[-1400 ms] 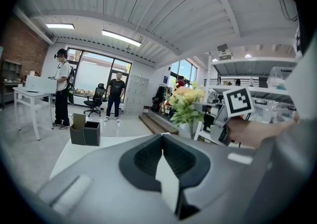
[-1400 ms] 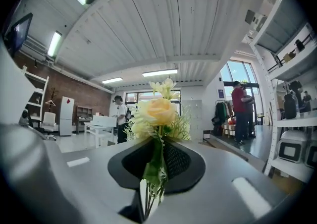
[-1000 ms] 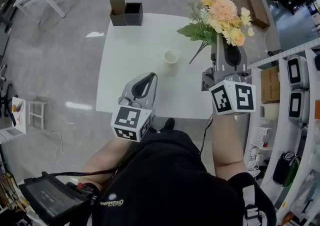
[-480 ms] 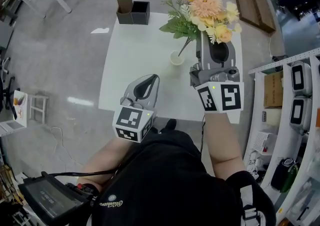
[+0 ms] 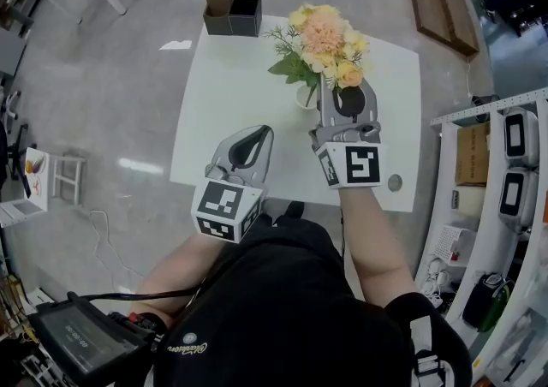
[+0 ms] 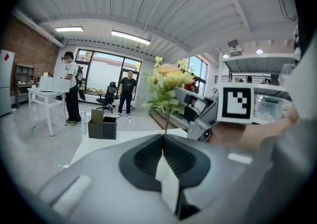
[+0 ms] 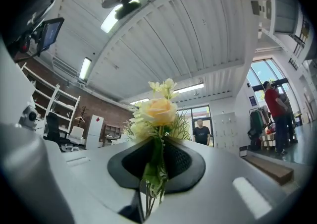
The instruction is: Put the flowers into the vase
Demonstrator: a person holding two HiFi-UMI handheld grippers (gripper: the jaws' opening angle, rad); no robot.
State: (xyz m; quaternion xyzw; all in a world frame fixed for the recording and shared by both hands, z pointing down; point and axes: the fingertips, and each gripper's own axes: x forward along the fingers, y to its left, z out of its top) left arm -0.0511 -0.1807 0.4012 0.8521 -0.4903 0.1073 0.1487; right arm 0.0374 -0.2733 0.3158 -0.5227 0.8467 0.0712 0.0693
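Left gripper (image 5: 257, 132): jaws together with nothing between them, pointing toward 1 o'clock in the head view; left forearm (image 5: 178, 267) trails to 7 o'clock. Right gripper (image 5: 334, 84): at 2 o'clock of the left one, pointing to 12 o'clock, jaws clamped on the stems of the flowers (image 5: 324, 32); right forearm (image 5: 370, 240) trails to 5 o'clock.

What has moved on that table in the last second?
The right hand-held gripper carried the flowers leftward from the table's right edge to just above the white cup, stems clamped throughout. The left hand-held gripper, shut and empty, the cup and the two boxes stayed put.
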